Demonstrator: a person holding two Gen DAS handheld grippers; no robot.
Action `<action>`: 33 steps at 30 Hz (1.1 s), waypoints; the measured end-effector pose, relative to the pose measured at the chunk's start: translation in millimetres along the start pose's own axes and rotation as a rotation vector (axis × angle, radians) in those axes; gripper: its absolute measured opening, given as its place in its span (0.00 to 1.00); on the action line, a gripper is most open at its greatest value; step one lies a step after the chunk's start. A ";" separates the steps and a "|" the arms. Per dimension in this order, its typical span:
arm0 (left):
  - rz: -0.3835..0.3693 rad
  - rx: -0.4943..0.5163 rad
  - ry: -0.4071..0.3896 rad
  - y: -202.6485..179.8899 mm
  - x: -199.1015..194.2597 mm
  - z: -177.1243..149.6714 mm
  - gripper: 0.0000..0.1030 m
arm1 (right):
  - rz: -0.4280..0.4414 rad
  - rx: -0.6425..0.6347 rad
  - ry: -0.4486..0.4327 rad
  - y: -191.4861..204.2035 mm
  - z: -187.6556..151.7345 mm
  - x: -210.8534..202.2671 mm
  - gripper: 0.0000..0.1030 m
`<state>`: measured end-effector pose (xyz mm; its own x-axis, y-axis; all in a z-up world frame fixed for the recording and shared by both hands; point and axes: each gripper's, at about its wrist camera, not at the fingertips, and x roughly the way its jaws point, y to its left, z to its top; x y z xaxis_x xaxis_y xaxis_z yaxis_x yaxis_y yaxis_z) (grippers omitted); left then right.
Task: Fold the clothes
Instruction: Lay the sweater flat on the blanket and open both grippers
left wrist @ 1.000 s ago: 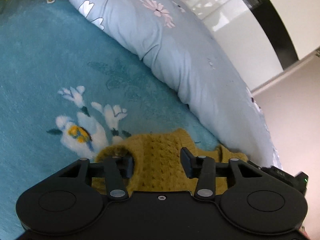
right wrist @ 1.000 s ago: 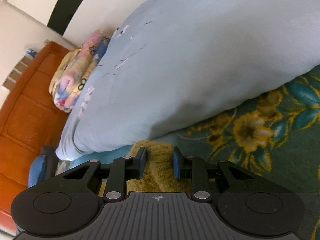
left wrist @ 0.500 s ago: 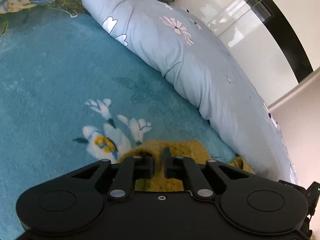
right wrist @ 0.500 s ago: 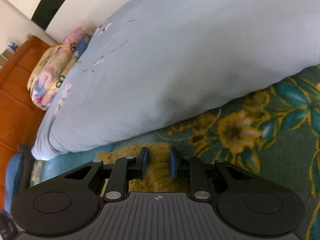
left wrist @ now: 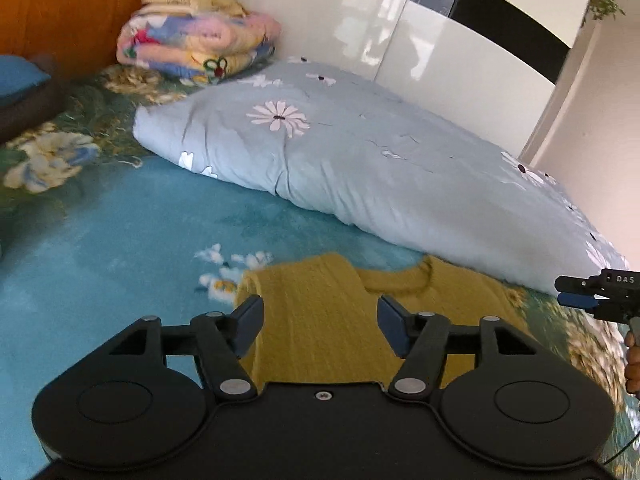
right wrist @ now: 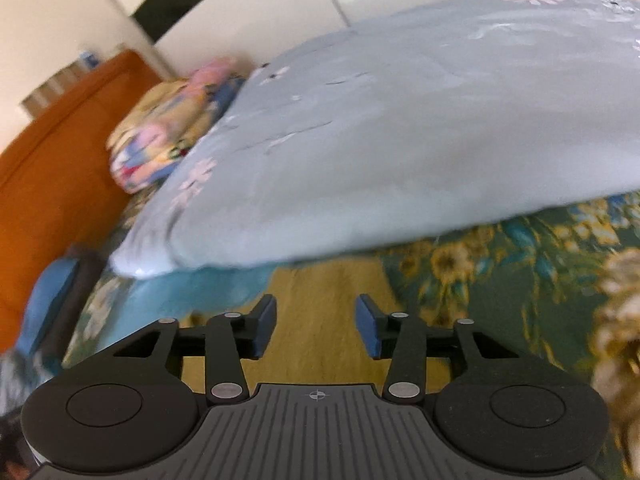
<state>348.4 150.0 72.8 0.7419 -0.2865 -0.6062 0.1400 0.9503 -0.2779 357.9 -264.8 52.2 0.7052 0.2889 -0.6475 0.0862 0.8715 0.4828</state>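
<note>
A mustard-yellow knitted sweater lies flat on the blue floral bedspread, its neckline towards the pale quilt. My left gripper hovers above the sweater; its jaws are opening and nothing is pinched between them. In the right wrist view the same sweater shows below my right gripper, whose jaws are also opening and free of the cloth. The right gripper's tip and a hand show at the right edge of the left wrist view.
A big pale-blue daisy quilt lies just beyond the sweater. A folded multicoloured blanket sits by the orange wooden headboard. A blue pillow is at the left. White cabinet doors stand behind the bed.
Both grippers were shut on the sweater's edge half a second ago; both have let go, spread their jaws and lifted away, so more of the sweater and bed shows.
</note>
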 end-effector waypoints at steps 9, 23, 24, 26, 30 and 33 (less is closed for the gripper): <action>-0.031 -0.033 0.029 -38.6 -81.1 -106.1 0.68 | -0.038 -0.142 0.085 2.0 -97.7 -78.6 0.54; 0.078 -0.097 0.079 -29.6 -141.1 -209.3 0.74 | -0.104 0.095 0.118 -79.2 -193.3 -156.9 0.64; 0.083 -0.103 0.093 -27.3 -140.6 -213.7 0.74 | -0.102 0.101 0.129 -82.7 -198.4 -157.2 0.64; 0.093 -0.113 0.109 -23.0 -138.9 -219.9 0.74 | -0.107 0.107 0.141 -88.1 -207.2 -157.6 0.64; 0.101 -0.132 0.131 -18.3 -135.8 -224.6 0.74 | -0.099 0.121 0.137 -92.4 -210.9 -158.1 0.64; 0.112 -0.092 0.118 -23.6 -138.2 -214.0 0.74 | -0.098 0.074 0.108 -83.6 -196.9 -159.7 0.64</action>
<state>102.2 141.2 3.6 0.6669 -0.1966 -0.7188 -0.0043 0.9636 -0.2675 99.5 -305.9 -0.9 0.6114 0.2485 -0.7513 0.2051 0.8672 0.4538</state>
